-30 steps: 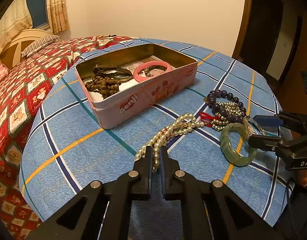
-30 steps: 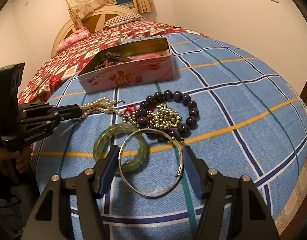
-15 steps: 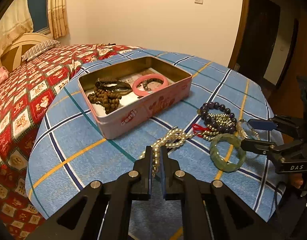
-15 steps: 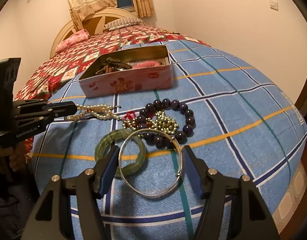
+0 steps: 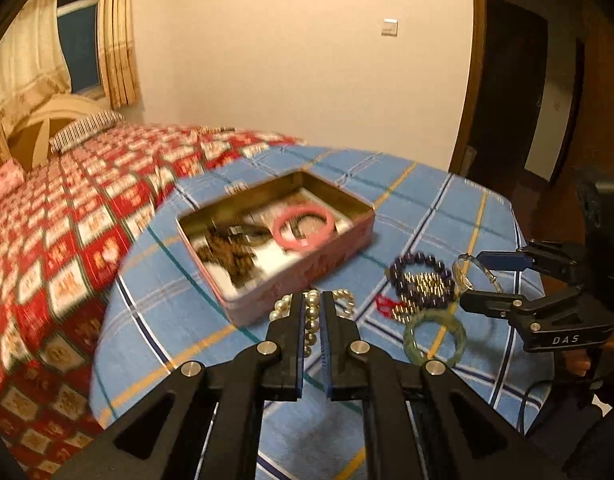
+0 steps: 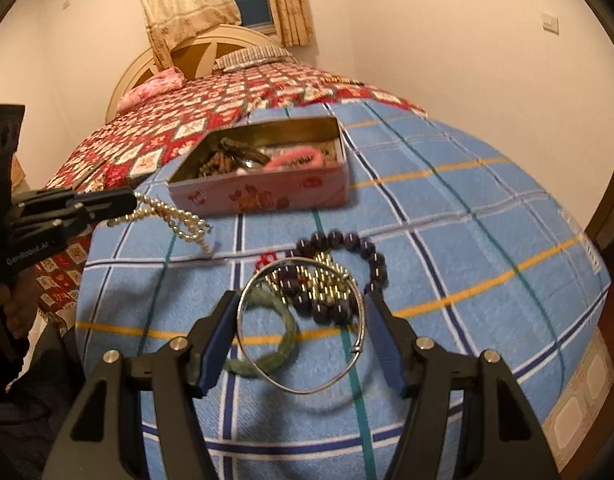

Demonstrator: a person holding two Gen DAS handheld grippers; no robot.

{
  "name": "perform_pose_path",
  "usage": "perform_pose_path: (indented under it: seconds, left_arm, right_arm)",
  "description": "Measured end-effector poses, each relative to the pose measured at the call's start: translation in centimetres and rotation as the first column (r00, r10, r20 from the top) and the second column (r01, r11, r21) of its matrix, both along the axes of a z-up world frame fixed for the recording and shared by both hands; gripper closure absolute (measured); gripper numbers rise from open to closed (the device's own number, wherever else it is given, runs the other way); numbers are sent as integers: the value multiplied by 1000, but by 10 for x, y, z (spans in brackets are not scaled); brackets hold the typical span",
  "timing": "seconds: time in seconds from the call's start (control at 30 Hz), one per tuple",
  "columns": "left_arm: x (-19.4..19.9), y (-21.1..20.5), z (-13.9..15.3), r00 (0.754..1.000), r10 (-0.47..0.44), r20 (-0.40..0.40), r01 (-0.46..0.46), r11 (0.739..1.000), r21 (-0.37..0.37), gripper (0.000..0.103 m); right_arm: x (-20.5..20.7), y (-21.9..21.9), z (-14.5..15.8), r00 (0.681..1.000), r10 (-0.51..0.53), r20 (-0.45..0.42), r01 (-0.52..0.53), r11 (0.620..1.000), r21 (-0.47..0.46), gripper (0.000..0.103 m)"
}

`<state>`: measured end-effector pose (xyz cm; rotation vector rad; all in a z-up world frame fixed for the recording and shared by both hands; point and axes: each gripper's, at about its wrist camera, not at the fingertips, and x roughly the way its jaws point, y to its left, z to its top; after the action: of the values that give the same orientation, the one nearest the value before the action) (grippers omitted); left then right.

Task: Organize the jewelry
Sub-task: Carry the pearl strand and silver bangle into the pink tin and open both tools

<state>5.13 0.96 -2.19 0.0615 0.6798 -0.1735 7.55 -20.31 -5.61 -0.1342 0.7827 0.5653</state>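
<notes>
left gripper (image 5: 311, 312): clamped tight on the pearls (image 5: 311, 322), strand dangling off the cloth
right gripper (image 6: 303, 334): jaws wide, pinching the bangle (image 6: 303, 326) across its width
leftovers: green ring (image 5: 435, 338), purple beads (image 5: 421, 274), still on the cloth
tin (image 5: 303, 276): sits just beyond the pearls, long side facing us, so left hand's closer

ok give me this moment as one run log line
left gripper: shut on pearl necklace | right gripper: holds silver bangle | tin: open on blue cloth | green bangle: on cloth
</notes>
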Motion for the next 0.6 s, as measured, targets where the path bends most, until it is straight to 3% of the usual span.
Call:
perform_pose_path:
  seconds: [0.23,0.6]
  left_arm:
    - [25,22,26,998,47,53,-50,997,50,97]
    - [76,41,26,995,93,43,-97,991,90,97]
  right_arm:
    - [24,17,23,997,22,80,-19,999,-39,37]
    - [71,53,38,988,60,145,-42,991,-126,37]
